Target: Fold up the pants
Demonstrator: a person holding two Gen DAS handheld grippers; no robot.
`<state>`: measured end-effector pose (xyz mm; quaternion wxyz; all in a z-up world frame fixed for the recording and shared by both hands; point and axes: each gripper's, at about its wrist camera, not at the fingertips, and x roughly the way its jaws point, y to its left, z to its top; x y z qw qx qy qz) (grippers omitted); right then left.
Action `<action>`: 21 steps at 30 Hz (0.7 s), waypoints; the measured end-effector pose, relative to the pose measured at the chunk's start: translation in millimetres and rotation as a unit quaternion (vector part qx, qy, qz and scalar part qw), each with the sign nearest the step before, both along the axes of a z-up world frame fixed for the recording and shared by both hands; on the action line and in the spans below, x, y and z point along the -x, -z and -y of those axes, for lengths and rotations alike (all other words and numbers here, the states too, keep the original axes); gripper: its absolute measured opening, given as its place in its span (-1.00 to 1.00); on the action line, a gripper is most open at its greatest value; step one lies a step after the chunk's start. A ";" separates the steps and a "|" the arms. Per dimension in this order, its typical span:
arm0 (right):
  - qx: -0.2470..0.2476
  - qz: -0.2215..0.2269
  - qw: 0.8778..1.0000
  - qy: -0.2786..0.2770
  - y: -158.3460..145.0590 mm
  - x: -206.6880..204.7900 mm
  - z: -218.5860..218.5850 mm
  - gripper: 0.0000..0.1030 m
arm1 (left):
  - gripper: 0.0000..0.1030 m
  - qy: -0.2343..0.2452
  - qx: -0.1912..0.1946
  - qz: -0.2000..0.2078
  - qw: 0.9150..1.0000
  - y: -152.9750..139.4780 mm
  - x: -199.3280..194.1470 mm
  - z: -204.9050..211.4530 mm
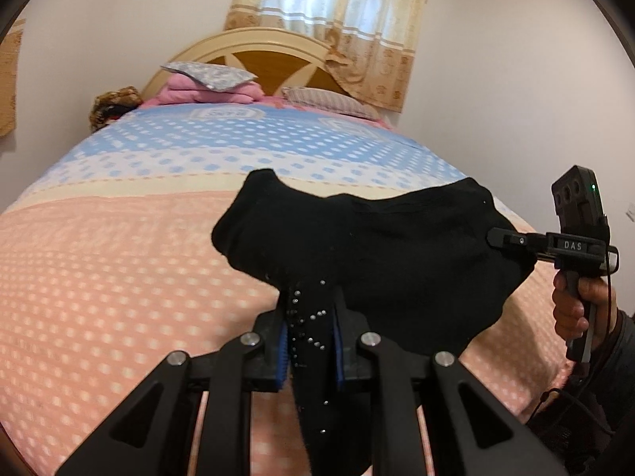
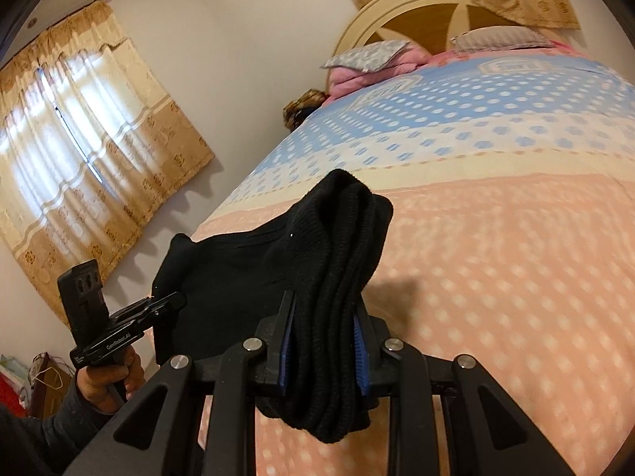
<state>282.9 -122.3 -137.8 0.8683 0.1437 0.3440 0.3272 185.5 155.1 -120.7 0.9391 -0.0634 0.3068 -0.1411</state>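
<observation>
The black pants [image 1: 381, 254] hang in the air above the bed [image 1: 119, 277], stretched between the two grippers and not lying on the cover. The left gripper [image 1: 311, 329] has its jaws clenched on a part of the cloth that carries small silver studs; this part passes between the blue pads and falls down below them. The right gripper [image 2: 323, 333] has its jaws clenched on a thick bunch of folded ribbed cloth, which also hangs below the pads.

No box, basket or other container is visible in either view. On the bed, near the wooden headboard [image 1: 254, 55], lies a folded pink blanket [image 1: 206, 93] with a grey patterned pillow [image 1: 210, 73] on top, and a striped pillow [image 1: 329, 101] is beside it.

In the left wrist view, the side of the right gripper shows the white letters "DAS". In the right wrist view, the left gripper has a white label, but it is too small to read surely. The blue part of the bed cover has printed badges with writing that is blurred.
</observation>
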 end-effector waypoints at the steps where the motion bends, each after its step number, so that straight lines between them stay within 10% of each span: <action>1: 0.002 0.000 1.000 -0.006 0.0 -6.6 -8.6 -0.50 | -0.65 -0.010 -0.003 0.001 1.000 -0.5 -2.1 -7.7; 21: 0.036 -0.010 0.995 -0.094 8.3 -98.8 -158.8 -0.50 | -0.65 -0.116 -0.007 -0.015 0.993 18.7 -18.5 -100.1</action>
